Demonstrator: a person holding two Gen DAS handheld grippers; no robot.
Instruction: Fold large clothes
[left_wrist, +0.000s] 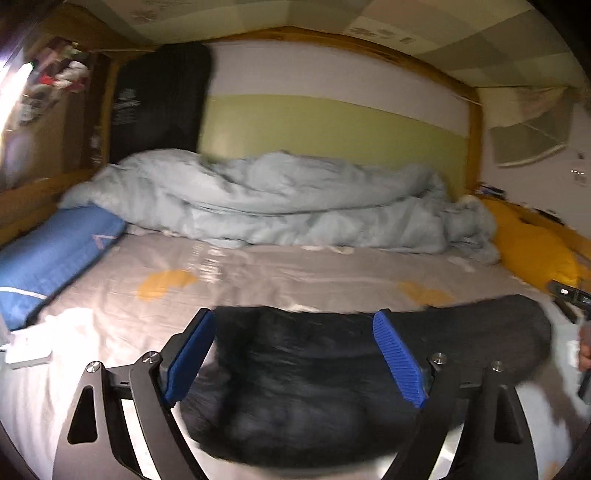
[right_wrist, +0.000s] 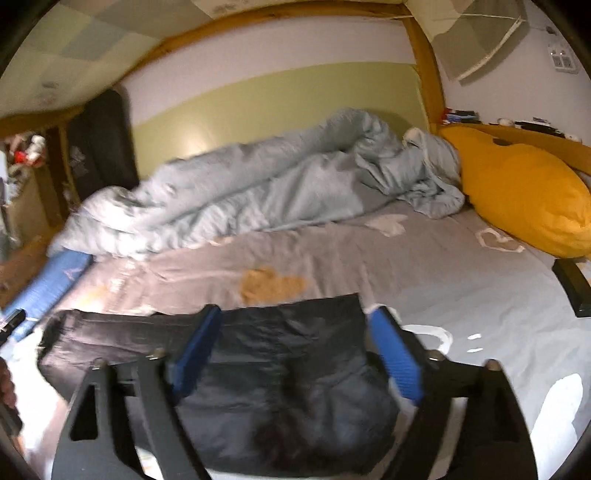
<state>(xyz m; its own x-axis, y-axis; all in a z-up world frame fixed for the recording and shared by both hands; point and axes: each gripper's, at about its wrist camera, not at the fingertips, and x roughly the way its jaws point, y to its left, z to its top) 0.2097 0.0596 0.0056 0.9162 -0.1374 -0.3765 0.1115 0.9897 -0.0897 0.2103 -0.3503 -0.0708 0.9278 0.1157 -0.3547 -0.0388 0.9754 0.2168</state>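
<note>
A black garment (left_wrist: 314, 380) lies bunched on the near part of the grey bed sheet (left_wrist: 258, 273); a sleeve stretches to the right in the left wrist view. It also shows in the right wrist view (right_wrist: 280, 376), with a sleeve reaching left. My left gripper (left_wrist: 295, 354) is open, its blue pads (left_wrist: 192, 354) spread just above the garment, holding nothing. My right gripper (right_wrist: 295, 350) is open too, its blue pads (right_wrist: 397, 358) on either side of the garment's upper part, empty.
A crumpled light-blue duvet (left_wrist: 266, 199) lies along the far side by the green wall. A blue pillow (left_wrist: 51, 254) is at the left, a yellow pillow (right_wrist: 524, 192) at the right. White cloth (left_wrist: 55, 343) lies near left. A dark object (right_wrist: 572, 288) sits at the right edge.
</note>
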